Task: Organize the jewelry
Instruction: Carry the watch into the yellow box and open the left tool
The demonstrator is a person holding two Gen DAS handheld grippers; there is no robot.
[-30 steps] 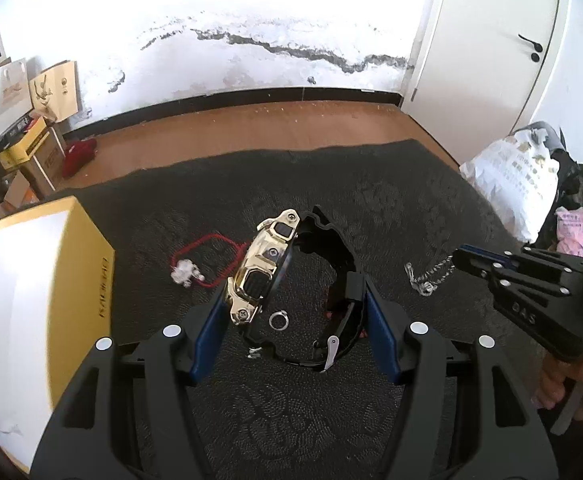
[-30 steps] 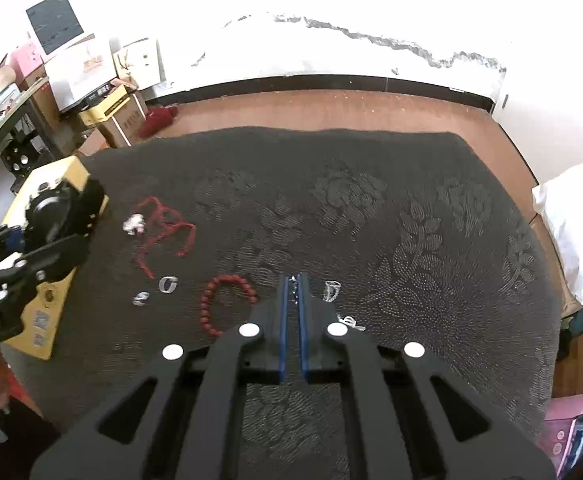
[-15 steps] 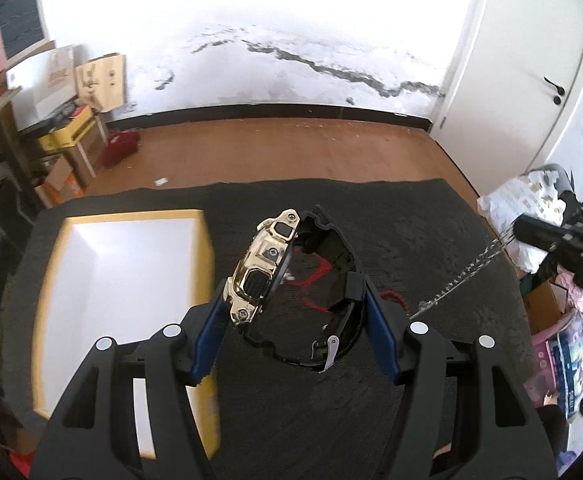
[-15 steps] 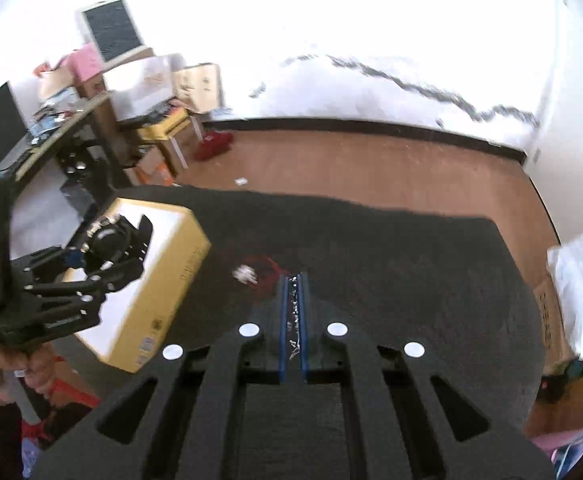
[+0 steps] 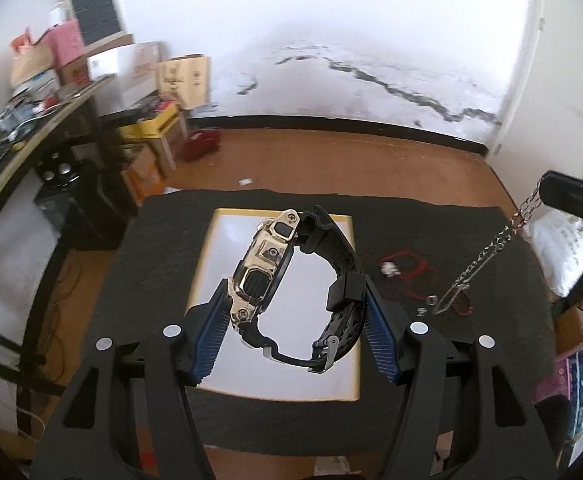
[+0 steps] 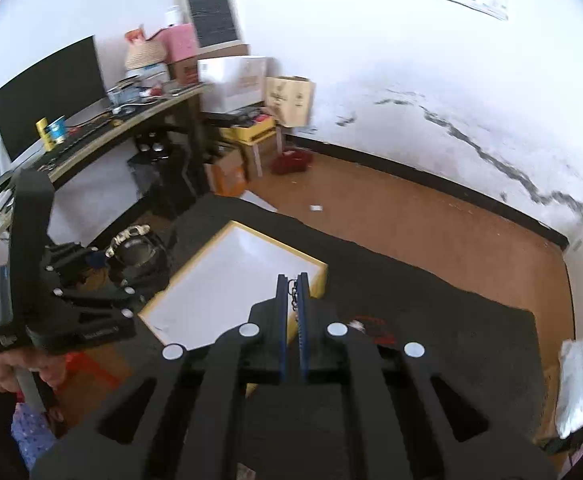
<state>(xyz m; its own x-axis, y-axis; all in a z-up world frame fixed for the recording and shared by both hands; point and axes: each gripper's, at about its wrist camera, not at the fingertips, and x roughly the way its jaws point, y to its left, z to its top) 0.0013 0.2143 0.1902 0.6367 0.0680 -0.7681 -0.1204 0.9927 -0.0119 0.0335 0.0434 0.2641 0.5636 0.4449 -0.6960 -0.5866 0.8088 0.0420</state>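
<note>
Above the yellow-rimmed box (image 5: 279,308), the left gripper (image 5: 295,320) clamps its fingers on a watch (image 5: 291,276), the right gripper (image 6: 292,292) pinches a chain (image 5: 487,256); lowering each inside likely comes next.

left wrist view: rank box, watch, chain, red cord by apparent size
1. Box
2. Watch, close to the lens, so it looks oversized
3. Chain, long but thin
4. Red cord, about the chain's span; order between them unsure
</note>
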